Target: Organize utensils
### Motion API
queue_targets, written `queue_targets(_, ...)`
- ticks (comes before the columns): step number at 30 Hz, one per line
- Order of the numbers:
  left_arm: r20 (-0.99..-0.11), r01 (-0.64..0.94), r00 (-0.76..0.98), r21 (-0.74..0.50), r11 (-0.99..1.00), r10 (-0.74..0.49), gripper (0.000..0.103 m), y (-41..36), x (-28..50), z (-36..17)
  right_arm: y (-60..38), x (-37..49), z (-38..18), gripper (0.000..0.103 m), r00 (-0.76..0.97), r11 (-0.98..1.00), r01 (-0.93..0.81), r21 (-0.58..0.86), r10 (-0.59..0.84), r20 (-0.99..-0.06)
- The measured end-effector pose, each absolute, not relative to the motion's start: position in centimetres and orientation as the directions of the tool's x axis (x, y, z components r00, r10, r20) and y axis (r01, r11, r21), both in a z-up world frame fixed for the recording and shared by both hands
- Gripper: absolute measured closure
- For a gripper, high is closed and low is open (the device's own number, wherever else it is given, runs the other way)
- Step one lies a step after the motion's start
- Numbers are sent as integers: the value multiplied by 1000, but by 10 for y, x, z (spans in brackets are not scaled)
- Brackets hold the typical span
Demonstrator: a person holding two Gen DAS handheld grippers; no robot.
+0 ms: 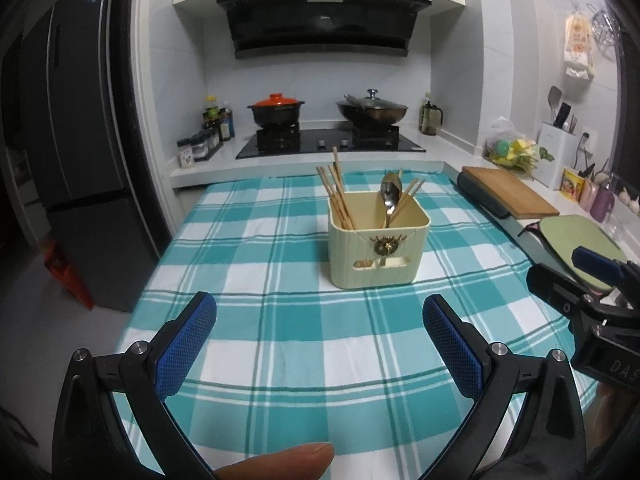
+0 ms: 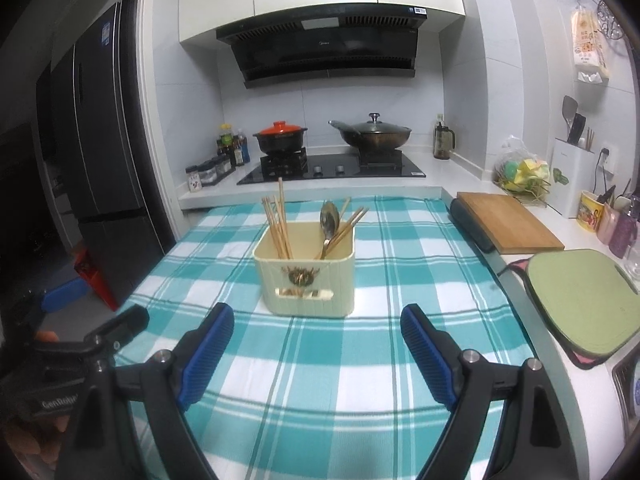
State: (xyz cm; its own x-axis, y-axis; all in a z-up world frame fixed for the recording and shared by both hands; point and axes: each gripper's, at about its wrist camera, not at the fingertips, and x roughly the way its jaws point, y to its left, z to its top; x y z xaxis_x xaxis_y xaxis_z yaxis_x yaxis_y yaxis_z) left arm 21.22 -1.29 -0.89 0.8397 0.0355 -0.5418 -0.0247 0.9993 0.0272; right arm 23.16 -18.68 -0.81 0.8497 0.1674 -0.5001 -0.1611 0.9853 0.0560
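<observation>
Holder (image 1: 378, 240): chopsticks (image 1: 338, 196), spoon (image 1: 390, 196) stood loosely; easily toppled if knocked. Left claw (image 1: 320, 344), right claw (image 2: 318, 350): both released, empty, near holder.

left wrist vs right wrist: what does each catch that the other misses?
Left wrist only: a fingertip at the bottom edge, and the right gripper from the side.
Right wrist only: a sink corner at far right, and the left gripper from the side.
Both: the cream holder with chopsticks and a spoon on the checked cloth, the stove, both cutting boards. Both grippers are open and empty.
</observation>
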Motion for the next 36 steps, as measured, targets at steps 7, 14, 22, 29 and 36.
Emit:
queue_targets(7,-552,-43,833,-3,999,34,0,-5,203,-5,-181,215,-8,16,830,983,-175,56,178,-528)
queue_targets(14,-548,-51,835,9,999,48,0,-6,203,-5,-174,208,4,16,853,988,-155,11,140,-502)
queue_targets(22,-552,-51,831,37,998,63,0,-10,204,-8,-174,207,0,16,852,991,-134,-4,113,-511)
queue_targets(29,-564,-54,823,35,998,64,0,-10,207,-11,-175,206,-2,16,850,991,-131,-12,106,-516)
queue_targets(36,-567,-56,821,33,998,65,0,-10,208,-11,-177,205,-1,16,856,992,-120,-25,91,-509)
